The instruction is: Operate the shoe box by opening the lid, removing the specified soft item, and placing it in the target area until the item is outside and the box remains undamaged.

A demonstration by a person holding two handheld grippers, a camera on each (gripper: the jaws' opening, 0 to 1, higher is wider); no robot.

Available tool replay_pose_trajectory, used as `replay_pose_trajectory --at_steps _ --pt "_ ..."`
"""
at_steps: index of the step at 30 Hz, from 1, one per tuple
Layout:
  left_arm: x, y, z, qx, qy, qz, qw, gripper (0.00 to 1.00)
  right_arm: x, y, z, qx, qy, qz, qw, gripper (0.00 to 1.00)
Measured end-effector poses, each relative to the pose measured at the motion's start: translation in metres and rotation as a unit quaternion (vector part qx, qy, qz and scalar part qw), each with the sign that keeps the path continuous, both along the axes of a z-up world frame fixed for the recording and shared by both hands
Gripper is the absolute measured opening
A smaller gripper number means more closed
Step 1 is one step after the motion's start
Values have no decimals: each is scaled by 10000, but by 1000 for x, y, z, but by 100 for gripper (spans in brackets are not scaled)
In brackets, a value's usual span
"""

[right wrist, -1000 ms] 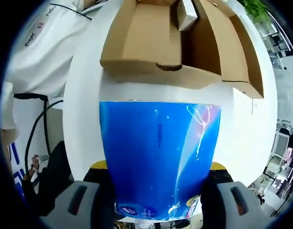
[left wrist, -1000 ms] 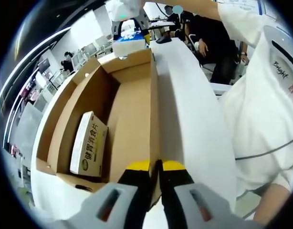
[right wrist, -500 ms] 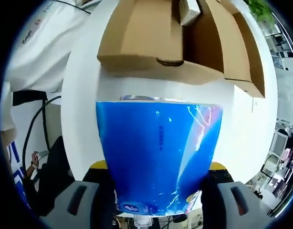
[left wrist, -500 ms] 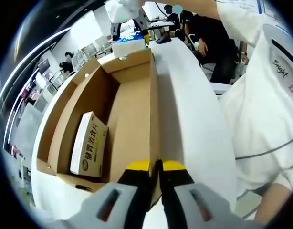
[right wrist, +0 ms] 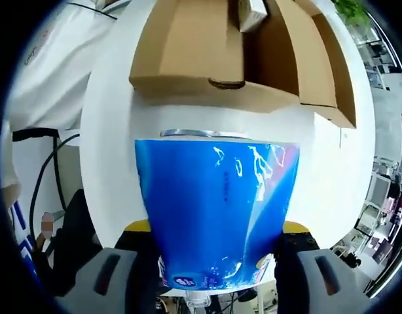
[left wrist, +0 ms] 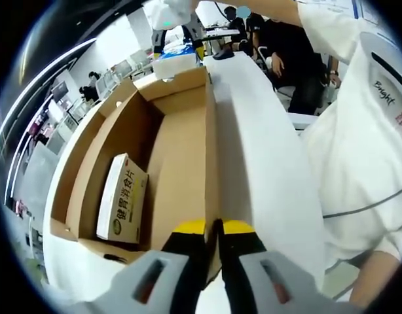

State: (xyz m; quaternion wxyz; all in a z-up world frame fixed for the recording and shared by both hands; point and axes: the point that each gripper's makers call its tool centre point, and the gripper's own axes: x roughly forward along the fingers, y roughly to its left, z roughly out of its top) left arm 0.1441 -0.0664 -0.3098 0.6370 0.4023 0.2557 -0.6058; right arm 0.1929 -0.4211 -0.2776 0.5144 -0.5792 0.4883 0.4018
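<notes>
Pack (right wrist: 217, 216), blue, soft: clamped in my right tongs (right wrist: 217, 261), outside the box (right wrist: 188, 59), low over the white surface (right wrist: 112, 163); barely lowered since a second ago, so I judge placing near. Left tongs (left wrist: 214, 229) together, pinching the box wall. Carton (left wrist: 122, 196) left inside.

blue soft pack (right wrist: 217, 216) hiding right gripper's jaw tips, small carton (right wrist: 251, 13) cut off by edge

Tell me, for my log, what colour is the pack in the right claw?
Glossy blue pack, clearest in the right gripper view.
</notes>
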Motion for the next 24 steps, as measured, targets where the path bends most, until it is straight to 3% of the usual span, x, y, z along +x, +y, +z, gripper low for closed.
replay_pose_trajectory --at_steps 8,17,24 --pt "0 0 0 6 -19 -5 10000 5 0 2 6 222 -48 -50 9997 70" --pt "0 0 0 -1 -10 -5 10000 5 -2 3 28 297 -485 78 9984 69" --pt "1 0 -1 90 164 58 9998 4 -3 16 47 989 -681 -249 9925 66"
